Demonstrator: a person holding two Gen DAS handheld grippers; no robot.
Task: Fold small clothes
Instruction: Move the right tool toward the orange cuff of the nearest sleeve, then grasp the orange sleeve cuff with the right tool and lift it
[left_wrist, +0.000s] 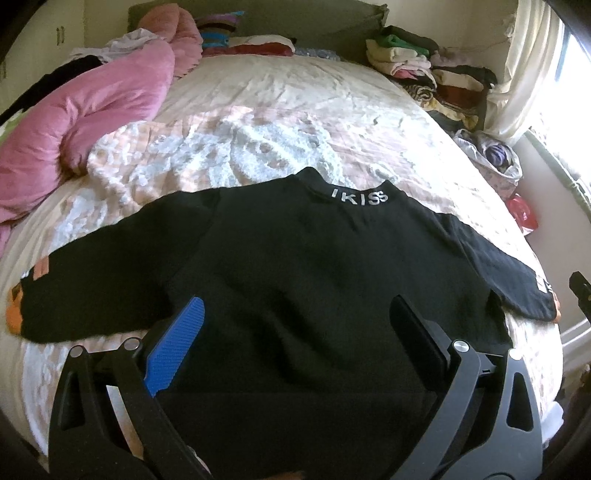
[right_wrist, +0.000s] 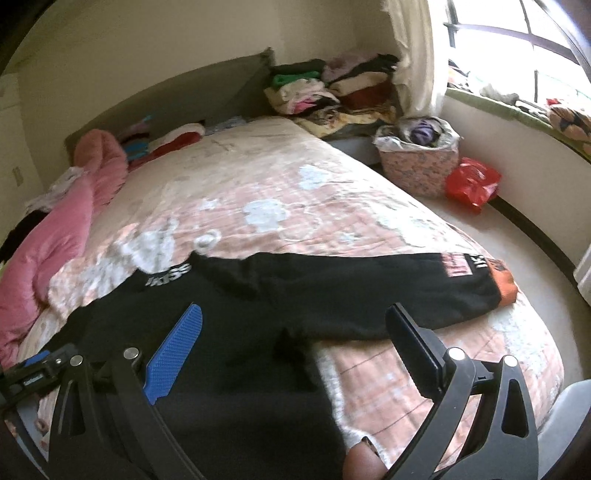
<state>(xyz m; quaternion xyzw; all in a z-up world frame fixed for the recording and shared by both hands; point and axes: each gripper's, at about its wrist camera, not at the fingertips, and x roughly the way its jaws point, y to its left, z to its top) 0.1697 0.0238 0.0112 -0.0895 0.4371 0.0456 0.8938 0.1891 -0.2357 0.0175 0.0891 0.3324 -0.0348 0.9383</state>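
Observation:
A small black sweater (left_wrist: 295, 266) lies flat on the bed, sleeves spread left and right, its collar lettered "IKISS" pointing away from me. The cuffs are orange. My left gripper (left_wrist: 295, 310) hovers open over the lower middle of the sweater's body, nothing between its fingers. In the right wrist view the same sweater (right_wrist: 332, 291) stretches across, its right sleeve ending in an orange cuff (right_wrist: 504, 282). My right gripper (right_wrist: 295, 317) is open above the sweater's right underarm area, holding nothing. The left gripper's body (right_wrist: 33, 369) shows at the left edge of the right wrist view.
The bed (left_wrist: 295, 110) carries a pink patterned quilt. A pink duvet (left_wrist: 85, 118) is bunched along its left side. Piles of folded clothes (left_wrist: 424, 70) sit at the far right corner. Beside the bed stand a floral basket (right_wrist: 417, 162) and a red bag (right_wrist: 471, 182).

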